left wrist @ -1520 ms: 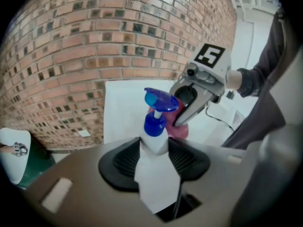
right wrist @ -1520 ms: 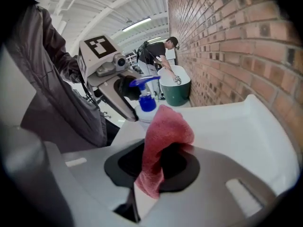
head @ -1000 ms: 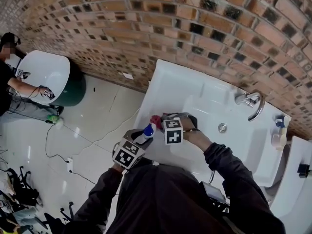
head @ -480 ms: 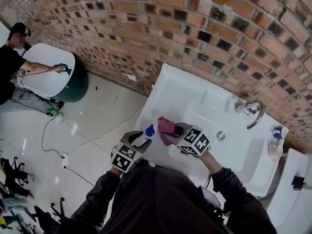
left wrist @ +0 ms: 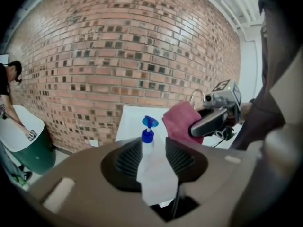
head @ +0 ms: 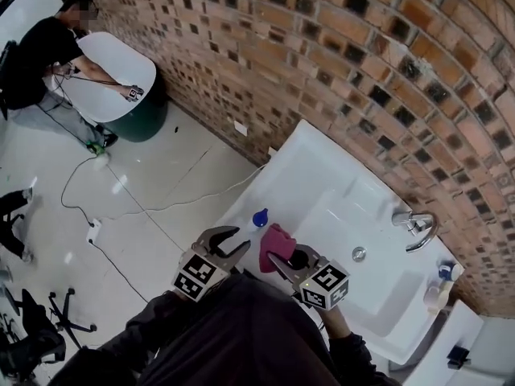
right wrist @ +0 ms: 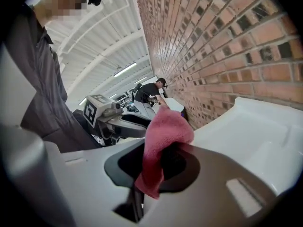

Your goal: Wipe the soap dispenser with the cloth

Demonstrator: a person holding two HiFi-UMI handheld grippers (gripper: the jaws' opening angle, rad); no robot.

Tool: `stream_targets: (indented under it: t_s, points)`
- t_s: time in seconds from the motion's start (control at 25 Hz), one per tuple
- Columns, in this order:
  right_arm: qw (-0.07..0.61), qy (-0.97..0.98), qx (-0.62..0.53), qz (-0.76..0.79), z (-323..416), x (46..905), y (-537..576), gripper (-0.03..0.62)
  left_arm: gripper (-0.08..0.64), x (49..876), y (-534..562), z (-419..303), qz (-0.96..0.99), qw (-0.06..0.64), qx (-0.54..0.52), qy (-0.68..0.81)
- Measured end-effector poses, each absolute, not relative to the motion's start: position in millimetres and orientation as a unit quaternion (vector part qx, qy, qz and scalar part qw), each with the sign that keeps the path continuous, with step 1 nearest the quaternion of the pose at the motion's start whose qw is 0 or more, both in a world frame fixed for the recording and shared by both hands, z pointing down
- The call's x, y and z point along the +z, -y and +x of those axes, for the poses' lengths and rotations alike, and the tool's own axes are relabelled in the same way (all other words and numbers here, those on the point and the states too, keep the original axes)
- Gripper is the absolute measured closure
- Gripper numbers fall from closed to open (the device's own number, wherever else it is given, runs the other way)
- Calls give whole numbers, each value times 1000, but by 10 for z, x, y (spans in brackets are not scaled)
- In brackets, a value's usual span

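The soap dispenser (left wrist: pixel 150 161), a pale bottle with a blue pump (head: pixel 260 217), stands upright between the ribbed pads (left wrist: pixel 128 159) of my left gripper (left wrist: pixel 152 158). The jaws are closing on it and the pads touch its sides. In the head view the left gripper (head: pixel 234 243) is raised over the sink's near left corner. My right gripper (right wrist: pixel 160 161) is shut on a pink cloth (right wrist: pixel 164 127), which bunches out past its tips. The cloth (head: pixel 276 244) hangs just right of the dispenser, close beside it but apart. The right gripper (head: pixel 287 261) also shows in the left gripper view (left wrist: pixel 214 119).
A white sink (head: pixel 322 185) runs along a brick wall (head: pixel 322 63), with a chrome faucet (head: pixel 416 227) and a second bottle (head: pixel 438 289) at its far right. On the floor lie cables (head: pixel 137 203). A person (head: pixel 44 55) works at another sink far left.
Both grippers have risen off the sink's edge, the left carrying the dispenser. The right gripper has rolled over, and the cloth now sits up beside the pump.
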State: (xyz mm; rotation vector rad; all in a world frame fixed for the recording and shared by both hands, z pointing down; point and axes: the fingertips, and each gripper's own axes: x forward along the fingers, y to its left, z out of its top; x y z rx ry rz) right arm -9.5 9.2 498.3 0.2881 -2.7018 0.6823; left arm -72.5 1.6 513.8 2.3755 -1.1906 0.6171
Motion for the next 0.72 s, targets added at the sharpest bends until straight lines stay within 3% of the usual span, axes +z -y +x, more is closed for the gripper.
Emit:
stream_targets:
  t_s: [0.72]
  points:
    - [211, 948, 225, 78, -276, 5131, -339, 526, 422, 5198, -209, -588, 858, 207, 230, 411]
